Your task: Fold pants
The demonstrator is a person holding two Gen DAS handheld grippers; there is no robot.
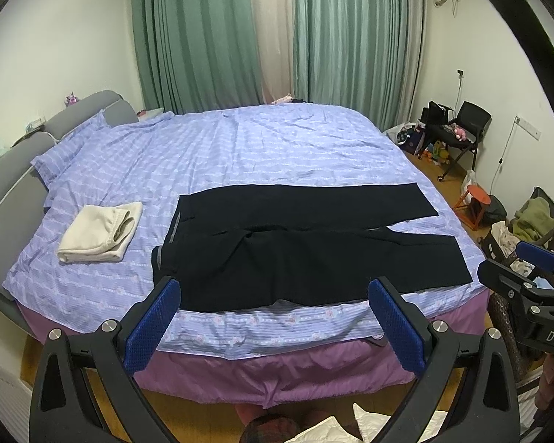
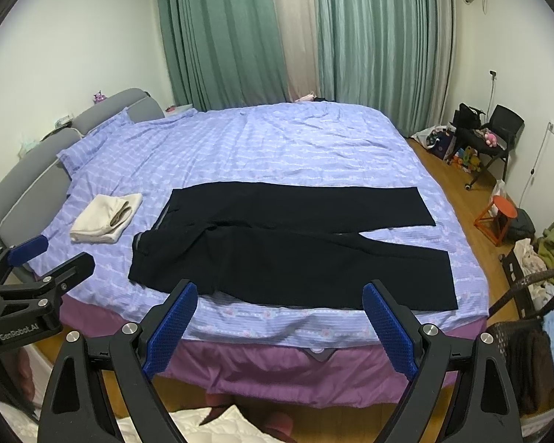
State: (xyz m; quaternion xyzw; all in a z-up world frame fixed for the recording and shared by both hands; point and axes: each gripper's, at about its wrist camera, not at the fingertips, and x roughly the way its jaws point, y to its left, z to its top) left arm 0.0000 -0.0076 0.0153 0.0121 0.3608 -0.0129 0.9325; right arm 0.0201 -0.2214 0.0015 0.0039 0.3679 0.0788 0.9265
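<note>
Pants (image 1: 306, 247), black, lie flat and unfolded on the near part of the bed, waistband toward the headboard side on my left and the two legs running to the right, parted slightly at the hems. They sit just past my fingers in both wrist views, not touched by either tool.

My left gripper (image 1: 273, 313) has its jaws spread wide with nothing between them; the blue pads (image 1: 153, 326) frame the near edge of the pants from above the bed's edge. My right gripper (image 2: 279, 317) is likewise released and empty, its blue pads (image 2: 171, 326) spread either side of the near trouser leg (image 2: 314, 277). Each tool shows at the edge of the other's view, side by side and apart.

Beyond the pants, the lilac striped bedspread (image 1: 277, 147) covers the bed, with a purple skirt (image 1: 277, 373) hanging below its near edge. A folded cream garment (image 1: 99, 232) rests on the bedspread to the left of the waistband, near but not touching it. The grey padded headboard (image 1: 22, 170) runs along the far left. Green curtains (image 1: 203, 37) hang behind the bed. On the right, over the wooden floor (image 2: 458, 199), stand a black chair (image 2: 498, 129) with toys around it and a small orange stool (image 2: 498, 217), and a heap of clothes (image 2: 550, 243) lies at the right edge.
</note>
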